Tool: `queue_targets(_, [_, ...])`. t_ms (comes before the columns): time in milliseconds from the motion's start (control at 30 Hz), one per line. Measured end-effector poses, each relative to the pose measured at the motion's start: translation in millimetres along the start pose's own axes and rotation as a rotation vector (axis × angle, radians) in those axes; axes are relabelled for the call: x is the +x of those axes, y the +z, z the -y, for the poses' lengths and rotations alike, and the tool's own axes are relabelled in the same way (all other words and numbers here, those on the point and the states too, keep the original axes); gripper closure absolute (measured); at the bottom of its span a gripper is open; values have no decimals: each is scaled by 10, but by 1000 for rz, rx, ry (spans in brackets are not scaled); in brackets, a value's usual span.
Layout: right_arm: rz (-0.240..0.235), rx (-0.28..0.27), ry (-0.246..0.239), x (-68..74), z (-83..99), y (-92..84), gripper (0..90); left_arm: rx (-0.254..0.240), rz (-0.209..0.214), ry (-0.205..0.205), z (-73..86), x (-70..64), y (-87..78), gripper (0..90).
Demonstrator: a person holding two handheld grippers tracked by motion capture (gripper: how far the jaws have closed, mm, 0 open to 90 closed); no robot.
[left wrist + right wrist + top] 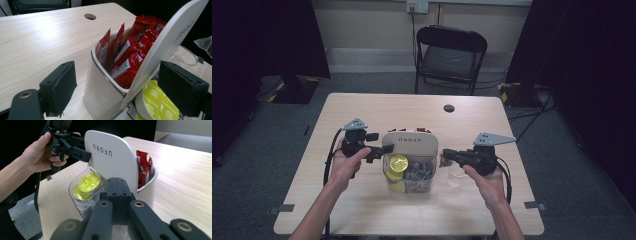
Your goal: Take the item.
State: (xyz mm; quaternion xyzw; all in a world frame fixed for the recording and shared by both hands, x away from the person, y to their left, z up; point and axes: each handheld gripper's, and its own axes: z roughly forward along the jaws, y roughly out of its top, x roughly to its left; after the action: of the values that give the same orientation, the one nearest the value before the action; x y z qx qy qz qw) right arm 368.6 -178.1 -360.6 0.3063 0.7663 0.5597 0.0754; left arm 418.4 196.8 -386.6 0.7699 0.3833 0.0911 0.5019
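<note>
A: From the high view, where did you have things?

B: Your left gripper (384,149) stood at the left edge of the raised white lid (410,145) of the organiser box (410,186). The box sat mid-table (362,115), with yellow capsules (398,163) in its clear near half. Your right gripper (447,154) pointed leftward at the box from just beside it, over a small clear plastic piece (456,175). The right hand was the nearer one to the capsules.

A: And along the left gripper?

B: Its jaws stood spread, with the lid (165,47) edge passing between them and no pad pressing on it. Here you saw the red sachets (130,50) standing in the white back compartment (100,95), behind the lid, and a capsule (155,102) marked cappuccino below it.

A: The right gripper view?

B: Its jaws (116,195) were pressed together, and I could not tell whether anything thin was pinched. The capsules (87,185) lay ahead and slightly left, faces tilted toward you, with the lid (112,160) upright behind.
</note>
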Motion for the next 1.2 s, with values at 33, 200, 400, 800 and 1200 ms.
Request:
queue_targets(33, [2,0,1,-6,4,-1,900,0,0,0,0,0,0,152])
queue_targets(200, [15,5,10,-51,32,-21,900,4,-2,2,1,3,-2,151])
queue_targets(400, [32,3,22,-113,64,-67,900,5,-4,4,1,4,-3,151])
queue_targets(800, [62,10,43,-219,146,-154,900,2,-2,3,2,3,-1,152])
queue_targets(1200, [84,36,64,-312,237,-162,900,1,1,-3,4,5,1,151])
